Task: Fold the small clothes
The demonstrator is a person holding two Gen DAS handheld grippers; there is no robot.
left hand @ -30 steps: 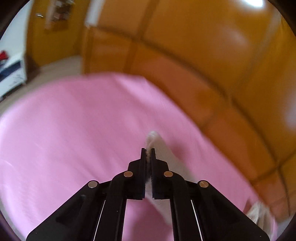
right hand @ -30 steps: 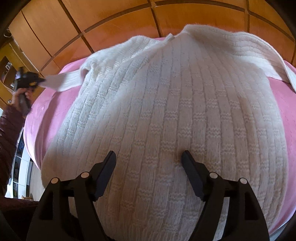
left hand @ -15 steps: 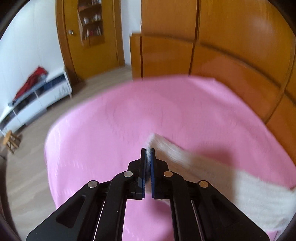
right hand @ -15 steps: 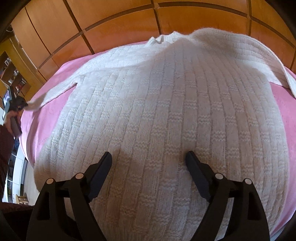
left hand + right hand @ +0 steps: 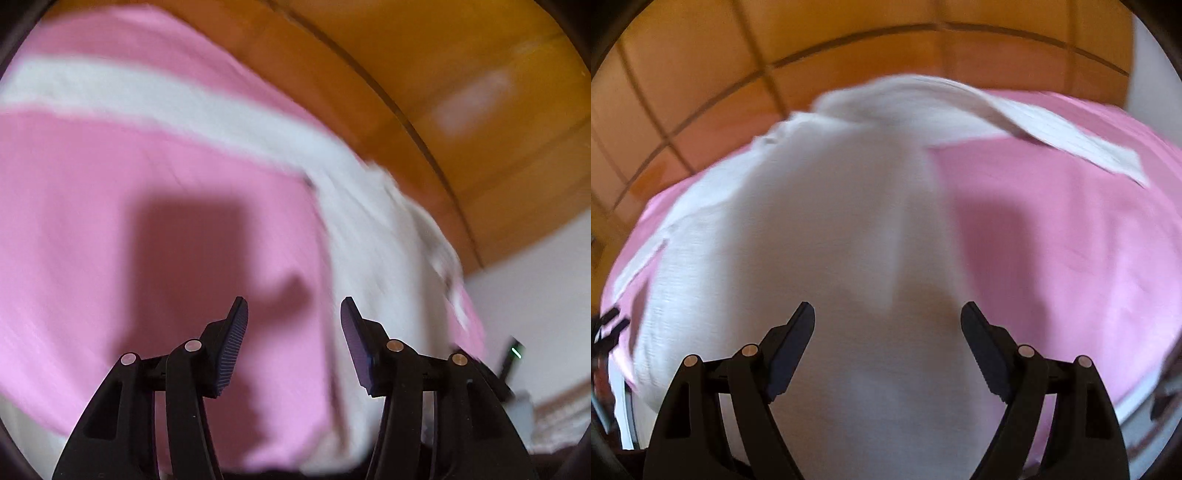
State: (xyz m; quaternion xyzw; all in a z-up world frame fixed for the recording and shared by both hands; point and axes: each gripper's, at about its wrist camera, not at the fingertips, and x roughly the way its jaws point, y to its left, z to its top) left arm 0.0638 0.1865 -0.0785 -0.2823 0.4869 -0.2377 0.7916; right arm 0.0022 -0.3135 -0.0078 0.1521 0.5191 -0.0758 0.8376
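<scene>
A white knitted sweater point(image 5: 820, 236) lies spread flat on a pink bed cover point(image 5: 1071, 229). Its right sleeve point(image 5: 1067, 140) stretches out to the right. In the left wrist view the sweater point(image 5: 376, 236) is blurred, with its left sleeve point(image 5: 147, 96) laid out straight across the pink cover point(image 5: 92, 221). My left gripper point(image 5: 293, 317) is open and empty above the pink cover, just left of the sweater's side edge. My right gripper point(image 5: 888, 317) is open and empty above the sweater's lower body. The left gripper's tip point(image 5: 607, 325) shows at the far left edge of the right wrist view.
Orange wooden wardrobe panels point(image 5: 812, 55) stand behind the bed and also show in the left wrist view point(image 5: 443, 92). A white wall point(image 5: 535, 295) is at the right. The bed's near edge point(image 5: 1145, 402) runs along the bottom right.
My left gripper has let go of the left sleeve and opened; the sleeve now lies flat on the bed. Both views have swung, the right one toward the right sleeve.
</scene>
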